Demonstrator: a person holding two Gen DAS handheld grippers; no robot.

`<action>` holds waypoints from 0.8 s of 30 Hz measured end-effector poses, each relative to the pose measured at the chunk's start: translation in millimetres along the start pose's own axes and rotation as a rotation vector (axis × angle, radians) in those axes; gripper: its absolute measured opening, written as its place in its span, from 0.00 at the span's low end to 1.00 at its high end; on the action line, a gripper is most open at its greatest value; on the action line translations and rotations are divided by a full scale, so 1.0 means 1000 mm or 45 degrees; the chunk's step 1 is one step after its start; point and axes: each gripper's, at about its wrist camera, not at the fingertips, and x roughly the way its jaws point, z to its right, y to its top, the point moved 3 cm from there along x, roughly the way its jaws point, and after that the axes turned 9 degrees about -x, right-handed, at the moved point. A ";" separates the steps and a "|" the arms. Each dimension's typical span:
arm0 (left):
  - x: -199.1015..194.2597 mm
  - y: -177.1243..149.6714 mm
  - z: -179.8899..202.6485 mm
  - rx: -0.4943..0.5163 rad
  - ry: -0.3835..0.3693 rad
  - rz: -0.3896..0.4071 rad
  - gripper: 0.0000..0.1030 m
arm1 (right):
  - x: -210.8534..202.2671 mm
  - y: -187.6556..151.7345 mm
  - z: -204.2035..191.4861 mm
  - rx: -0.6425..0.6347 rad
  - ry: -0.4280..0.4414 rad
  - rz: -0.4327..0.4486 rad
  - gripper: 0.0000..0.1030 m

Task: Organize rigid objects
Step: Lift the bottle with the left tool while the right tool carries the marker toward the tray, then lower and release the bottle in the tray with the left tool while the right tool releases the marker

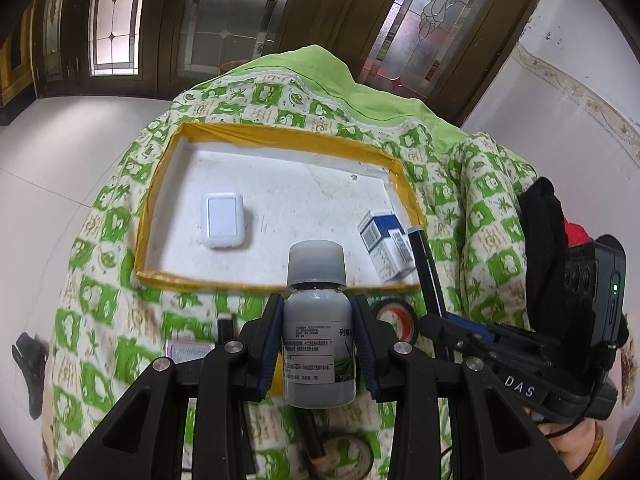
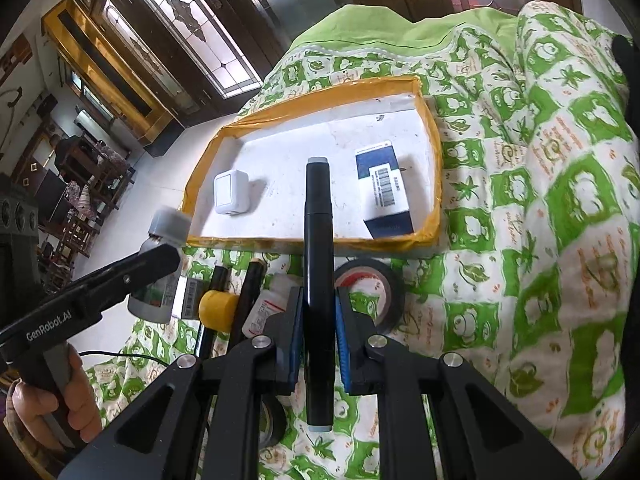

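Quilt [image 1: 100,288]: green-and-white print, carrying everything.
Tray [image 1: 280,134]: white inside, yellow-taped rim — holds a white case [image 1: 222,220] at left and a blue-and-white box [image 1: 386,246] at right.
Left claw [image 1: 318,344]: clamped on an upright grey bottle [image 1: 319,320], near the tray's front edge.
Right claw [image 2: 319,338]: squeezed on a black marker [image 2: 319,264] — its tip over the tray.
Tape roll [image 2: 370,288]: on the quilt, just beside the right claw.

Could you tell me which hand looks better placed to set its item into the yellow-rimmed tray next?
Probably the right: its gripper holds the black marker with the tip over the tray. The left gripper's bottle sits before the near rim.
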 end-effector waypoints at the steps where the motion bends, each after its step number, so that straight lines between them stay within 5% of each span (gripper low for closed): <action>1: 0.002 0.004 0.000 -0.006 -0.001 -0.002 0.35 | 0.001 0.002 0.000 0.000 0.001 0.000 0.14; 24: 0.081 0.067 0.000 -0.087 0.032 -0.054 0.35 | 0.066 0.090 0.012 0.072 0.091 -0.005 0.14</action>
